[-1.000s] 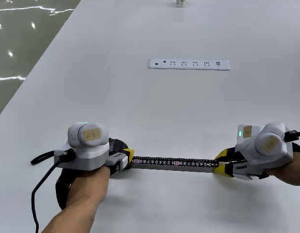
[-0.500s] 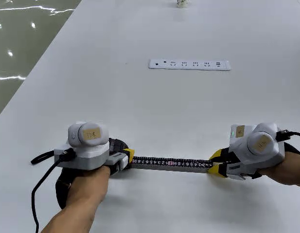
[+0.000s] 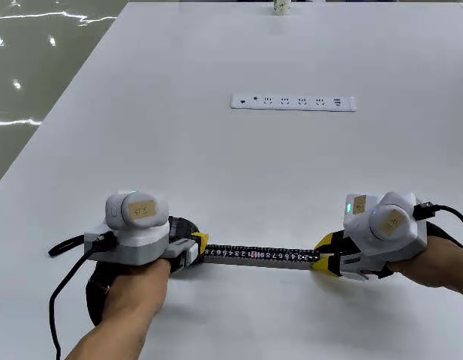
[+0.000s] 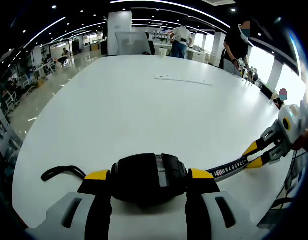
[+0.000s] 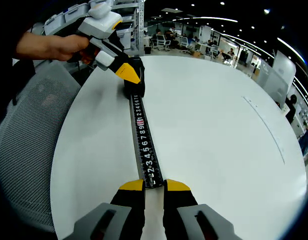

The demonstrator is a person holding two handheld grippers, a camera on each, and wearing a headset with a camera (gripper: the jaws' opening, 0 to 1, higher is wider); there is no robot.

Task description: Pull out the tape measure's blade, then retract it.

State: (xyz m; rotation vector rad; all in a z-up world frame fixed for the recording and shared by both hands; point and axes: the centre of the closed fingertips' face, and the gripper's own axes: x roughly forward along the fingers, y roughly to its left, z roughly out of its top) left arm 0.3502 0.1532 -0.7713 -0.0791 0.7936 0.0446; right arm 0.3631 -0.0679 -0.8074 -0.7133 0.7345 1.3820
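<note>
You are working over the wide white counter point(image 3: 216, 169), with the power strip point(image 3: 293, 101) lying well apart from your hands in the upper middle of the head view. Your right claw point(image 3: 323, 255) is travelling in from the right edge toward the centre: compared with a second ago it is sitting further left, and the exposed run of blade is getting shorter. That is suggesting the pull-out is finished and you are now feeding the blade back in, so the task is running through its second half. Your left claw point(image 4: 149, 174) is clenching the tape measure point(image 4: 149, 187) by its black case, at the lower left of the head view, and is holding it down at the counter. The blade point(image 5: 145, 142) is stretching flat from that case across to your right claw, which is pinching the blade's end between its yellow tips at the bottom centre of the right gripper view. A good length of numbered blade is still lying outside the case.
</note>
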